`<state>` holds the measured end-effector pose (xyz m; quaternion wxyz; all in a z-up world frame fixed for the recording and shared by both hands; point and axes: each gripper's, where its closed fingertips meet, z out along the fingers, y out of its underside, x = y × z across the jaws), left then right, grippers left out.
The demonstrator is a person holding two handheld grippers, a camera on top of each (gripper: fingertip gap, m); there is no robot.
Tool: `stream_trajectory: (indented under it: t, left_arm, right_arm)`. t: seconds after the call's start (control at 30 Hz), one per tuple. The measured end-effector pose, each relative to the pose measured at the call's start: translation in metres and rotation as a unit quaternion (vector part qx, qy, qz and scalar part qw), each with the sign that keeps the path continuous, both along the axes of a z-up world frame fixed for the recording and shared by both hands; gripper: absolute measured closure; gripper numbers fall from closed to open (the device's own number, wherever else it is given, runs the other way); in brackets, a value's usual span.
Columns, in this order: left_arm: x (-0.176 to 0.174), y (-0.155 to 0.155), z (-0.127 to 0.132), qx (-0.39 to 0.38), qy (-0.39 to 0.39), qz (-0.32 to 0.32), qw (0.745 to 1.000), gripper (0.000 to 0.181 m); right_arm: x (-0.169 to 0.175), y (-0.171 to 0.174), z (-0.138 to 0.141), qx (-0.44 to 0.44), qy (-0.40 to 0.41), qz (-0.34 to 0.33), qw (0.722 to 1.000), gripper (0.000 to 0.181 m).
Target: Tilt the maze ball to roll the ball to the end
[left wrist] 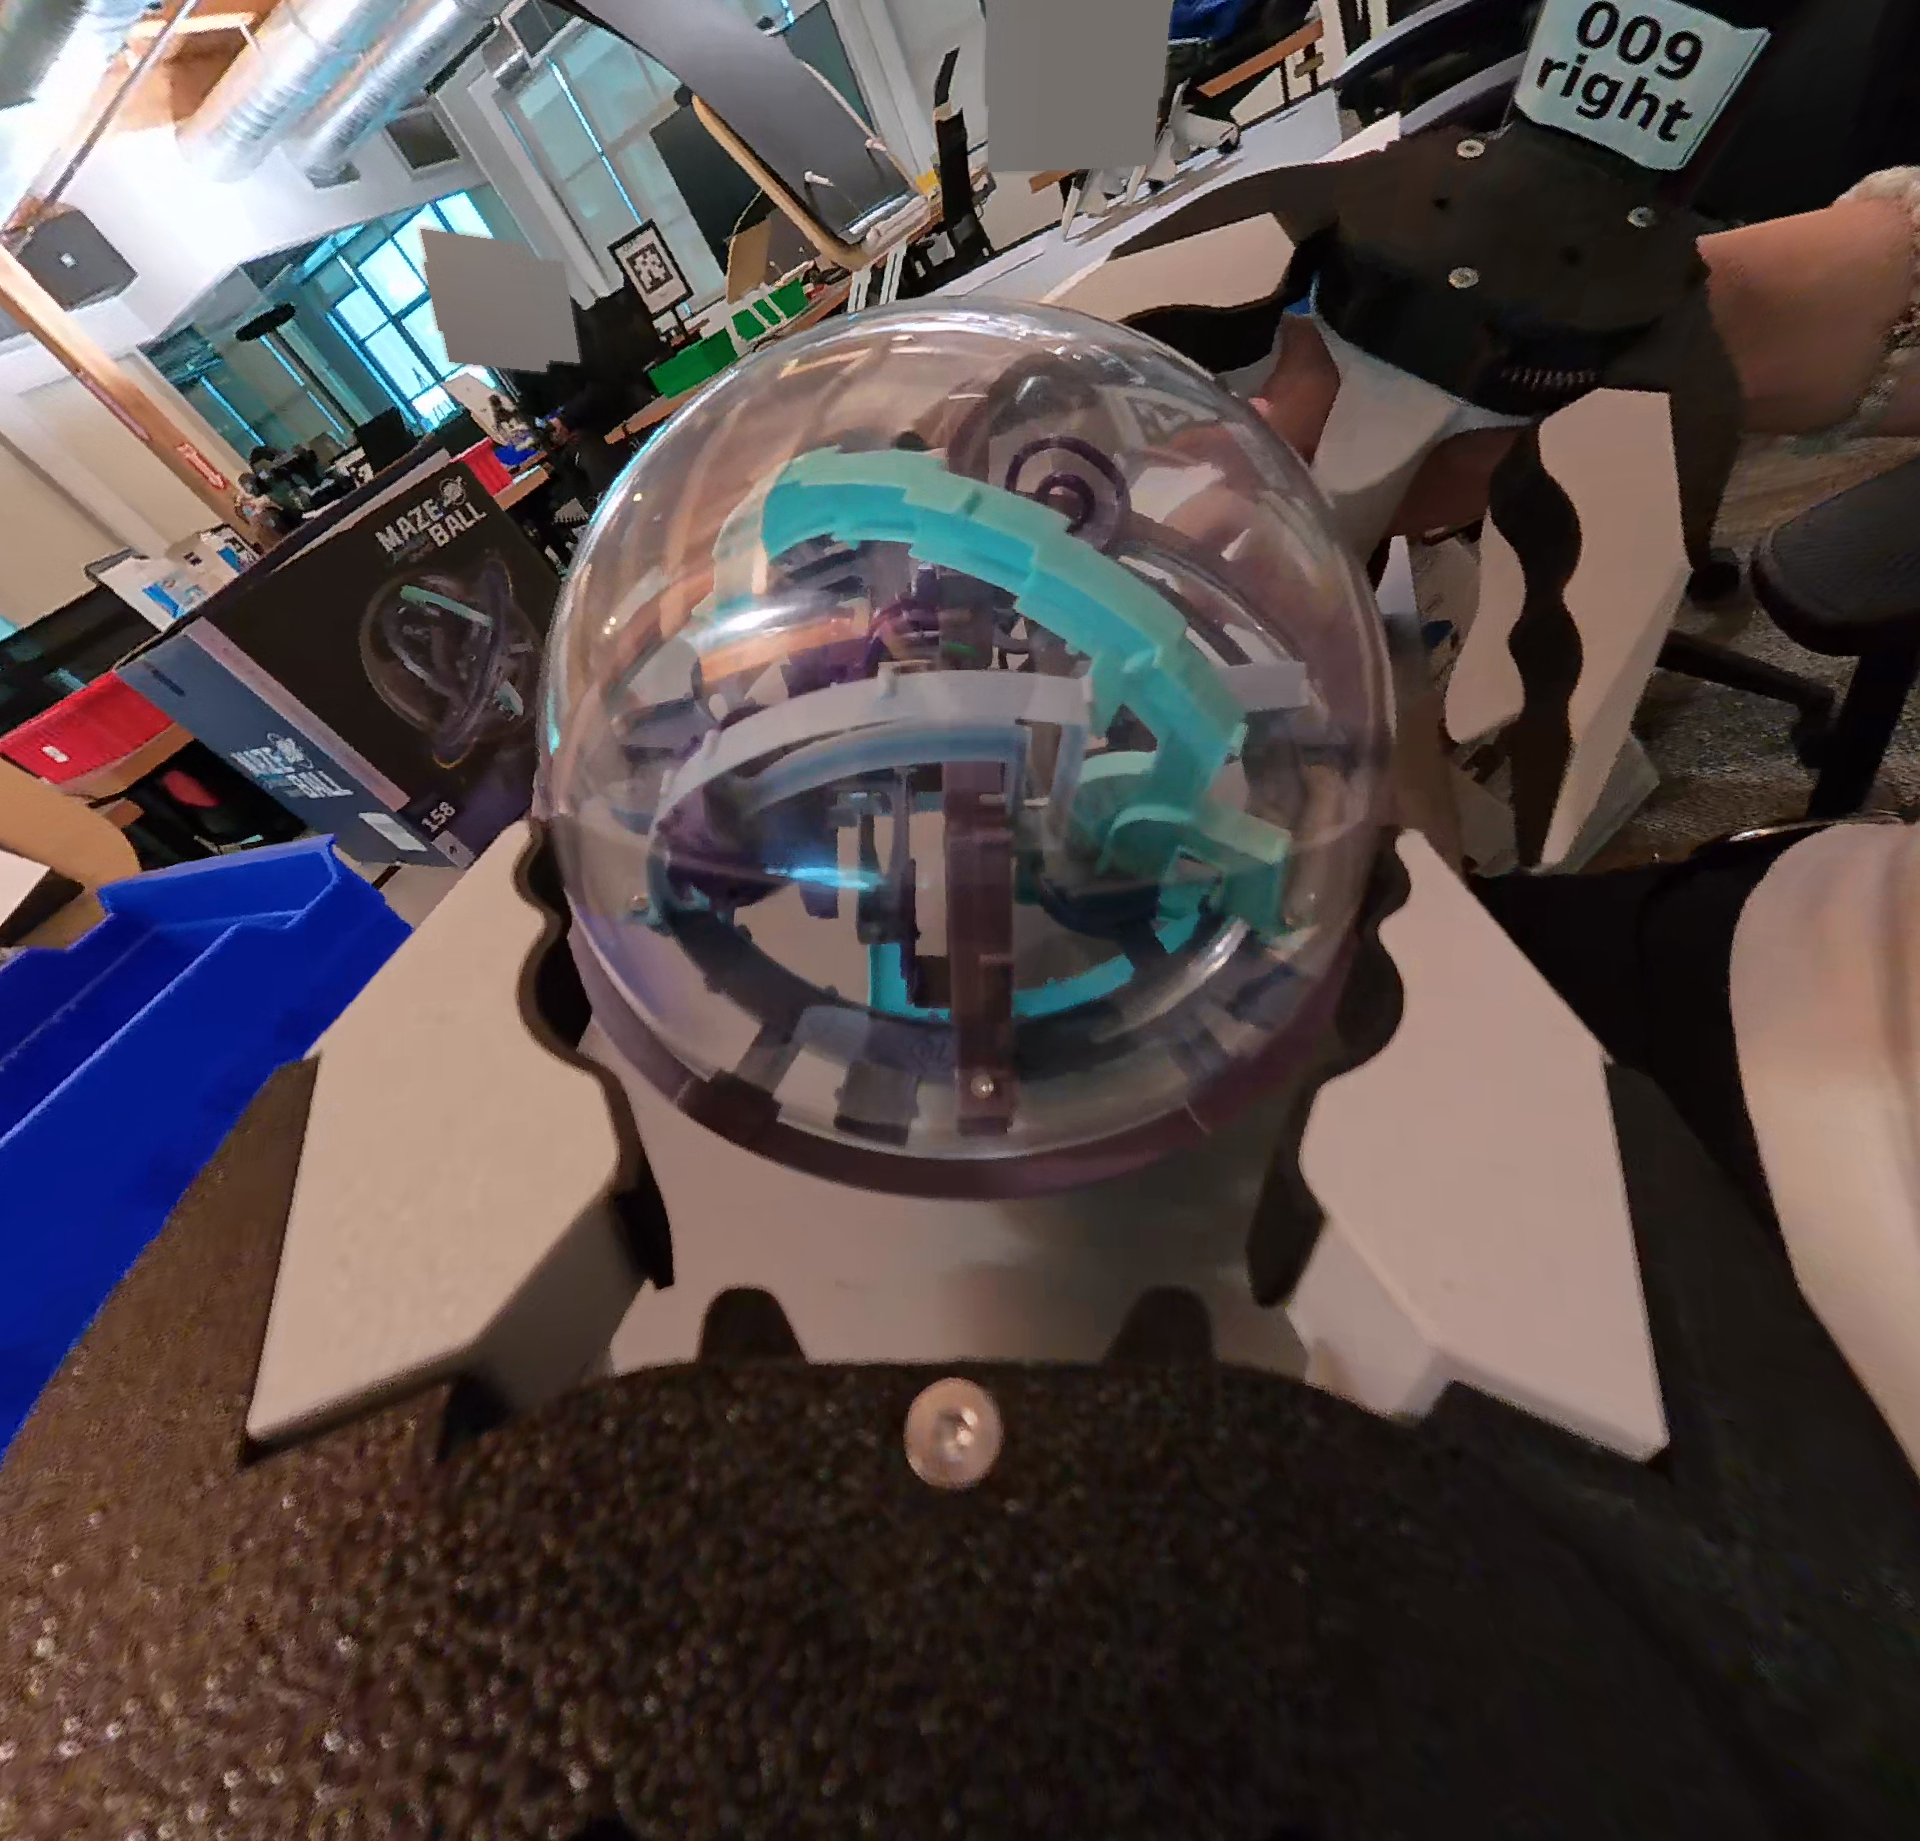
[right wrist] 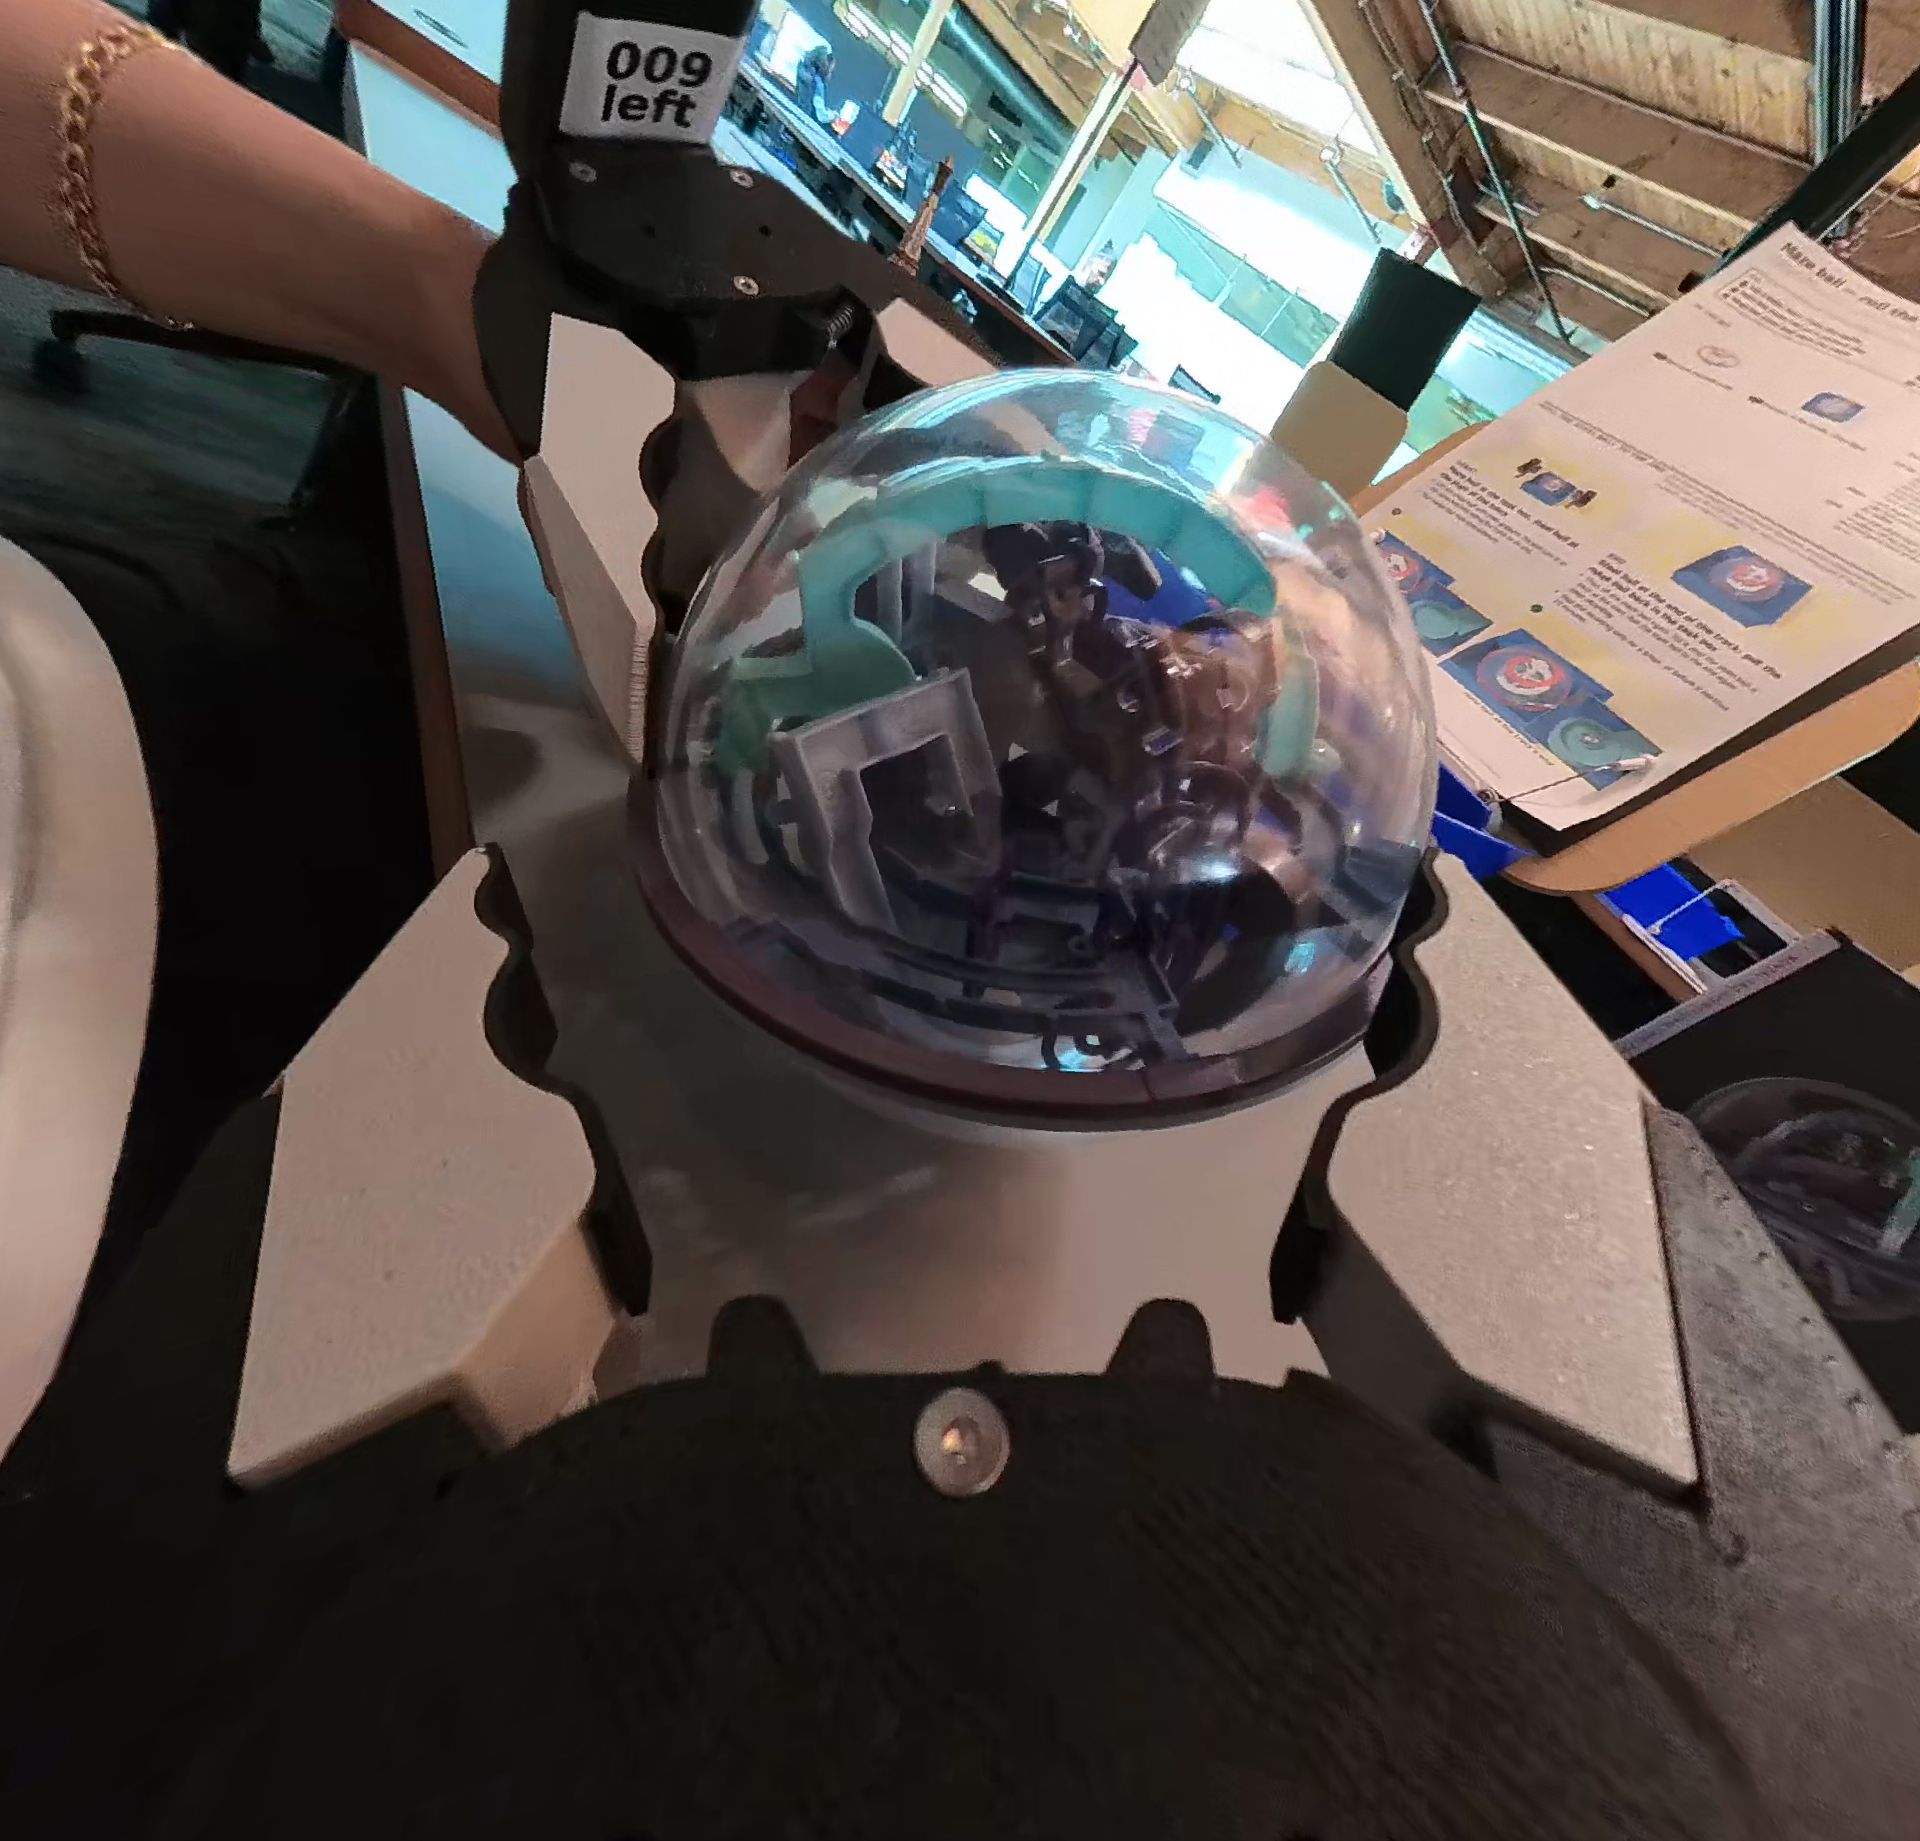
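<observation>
Left wrist view: maze ball, a clear sphere with teal, grey and purple tracks inside, filling the centre of the frame, clamped between the wavy-edged jaws of the left gripper, one pad pressed to each side at the dark equator band. Small steel ball low in the sphere, sitting on a purple upright track near the bottom centre. Right gripper at upper right, jaws closed onto the far side of the same sphere, a hand behind it. Blue bin at the left edge; the toy's box just above it.

Right wrist view: maze ball again central, held between the right gripper jaws; left gripper at upper left, pressed to the sphere. Instruction sheet propped at right.
</observation>
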<state>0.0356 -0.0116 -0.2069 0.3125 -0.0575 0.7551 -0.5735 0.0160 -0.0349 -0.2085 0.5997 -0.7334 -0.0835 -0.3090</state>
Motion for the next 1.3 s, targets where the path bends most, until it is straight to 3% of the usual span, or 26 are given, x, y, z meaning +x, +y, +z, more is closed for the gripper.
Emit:
stream_trajectory:
  t: [0.57, 0.93, 1.3]
  left_arm:
    - [-0.006, -0.004, 0.000, 0.029, -0.036, -0.027, 0.999, 0.037]
    - [-0.008, -0.011, 0.004, 0.051, -0.061, -0.047, 0.996, 0.037]
    - [-0.006, -0.014, 0.009, 0.064, -0.011, -0.088, 0.994, 0.037]
  right_arm:
    - [-0.007, -0.009, 0.000, 0.003, -0.009, -0.016, 1.000, 0.032]
    - [-0.007, -0.021, 0.000, 0.003, 0.033, -0.030, 0.999, 0.042]
    - [-0.001, -0.025, -0.016, -0.050, 0.057, -0.069, 0.995, 0.039]
